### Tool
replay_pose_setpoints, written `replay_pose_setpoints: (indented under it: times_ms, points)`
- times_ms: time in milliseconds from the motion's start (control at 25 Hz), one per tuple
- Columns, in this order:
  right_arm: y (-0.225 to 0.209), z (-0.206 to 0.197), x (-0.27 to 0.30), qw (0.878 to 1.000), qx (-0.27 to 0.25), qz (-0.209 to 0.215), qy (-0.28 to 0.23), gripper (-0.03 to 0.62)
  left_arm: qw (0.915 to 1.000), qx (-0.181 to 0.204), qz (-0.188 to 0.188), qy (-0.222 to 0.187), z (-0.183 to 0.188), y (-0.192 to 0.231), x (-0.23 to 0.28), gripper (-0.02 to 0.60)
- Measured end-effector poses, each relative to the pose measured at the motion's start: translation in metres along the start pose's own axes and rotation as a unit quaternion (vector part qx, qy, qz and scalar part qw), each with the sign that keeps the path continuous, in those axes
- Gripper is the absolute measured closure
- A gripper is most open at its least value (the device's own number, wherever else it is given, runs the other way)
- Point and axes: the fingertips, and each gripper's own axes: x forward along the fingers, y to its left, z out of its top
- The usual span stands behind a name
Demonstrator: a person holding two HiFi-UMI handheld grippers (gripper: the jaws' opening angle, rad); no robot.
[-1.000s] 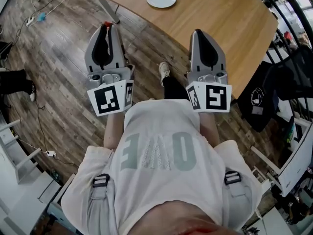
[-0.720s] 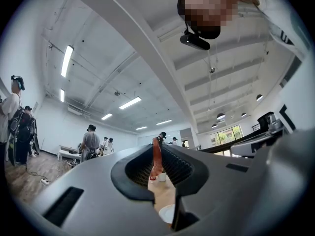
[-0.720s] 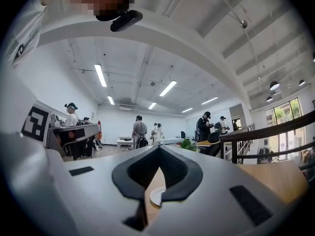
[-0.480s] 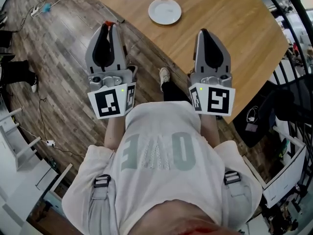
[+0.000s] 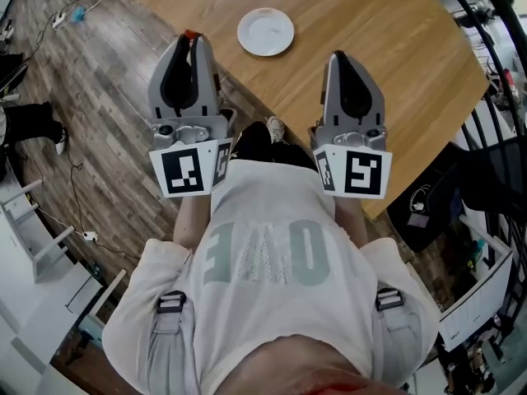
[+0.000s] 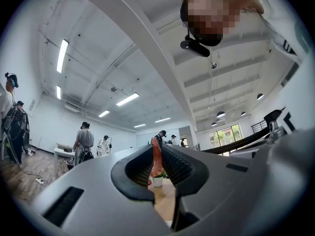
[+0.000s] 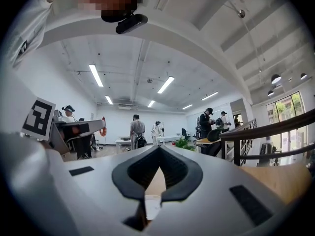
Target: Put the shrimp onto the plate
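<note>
A small orange shrimp [image 6: 156, 157] hangs upright between the jaws of my left gripper [image 6: 157, 149], which is shut on it. From the head view its red tip [image 5: 191, 34] shows at the nose of the left gripper [image 5: 192, 41], just over the near edge of the wooden table [image 5: 370, 48]. The white round plate [image 5: 265, 31] lies on that table, ahead and to the right of the left gripper. My right gripper [image 5: 337, 57] is over the table, shut with nothing in it. In the right gripper view its jaws meet [image 7: 158, 150], and the plate [image 7: 150, 204] shows low through the gap.
Wood floor [image 5: 99, 97] lies left of the table, with cables and a power strip [image 5: 70, 15]. Dark chairs and bags [image 5: 486, 163] stand at the right. Several people stand far off in the room [image 6: 84, 140]. A small potted plant [image 6: 157, 180] sits on the table.
Both grippers have moved forward from over the floor to the table edge. The plate now lies closer to them. Neither gripper's hold has changed.
</note>
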Motion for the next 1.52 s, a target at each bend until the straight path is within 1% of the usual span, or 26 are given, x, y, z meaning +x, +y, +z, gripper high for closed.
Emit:
replay_pose_setpoints:
  times_ms: [280,480,760,1080,1280,1400,1520]
  points:
    - [0.0,0.005,0.012,1.0,0.001,-0.003,-0.005,0.574,0.9996,0.0,-0.02,-0.022,0.013,-0.003,0.024,0.525]
    - [-0.001,0.009,0.024,1.0,-0.007,-0.012,-0.009,0.574,0.9985,-0.007,-0.042,-0.034,0.01,-0.003,0.046,0.525]
    - [0.004,0.014,0.056,1.0,-0.012,-0.02,-0.013,0.574,0.9968,-0.016,-0.068,-0.041,0.007,0.007,0.074,0.525]
    - [0.01,0.013,0.086,1.0,-0.008,-0.015,-0.012,0.574,0.9956,-0.028,-0.087,-0.021,-0.01,0.015,0.099,0.525]
    - [0.004,0.006,0.095,1.0,-0.012,-0.022,0.0,0.574,0.9951,-0.029,-0.094,-0.012,-0.021,0.014,0.112,0.525]
    - [-0.002,0.002,0.096,1.0,-0.012,-0.028,0.007,0.574,0.9945,-0.032,-0.1,0.004,-0.032,0.01,0.117,0.525]
    - [-0.009,-0.003,0.098,0.999,-0.012,-0.034,0.014,0.574,0.9924,-0.041,-0.114,0.02,-0.044,0.003,0.121,0.525]
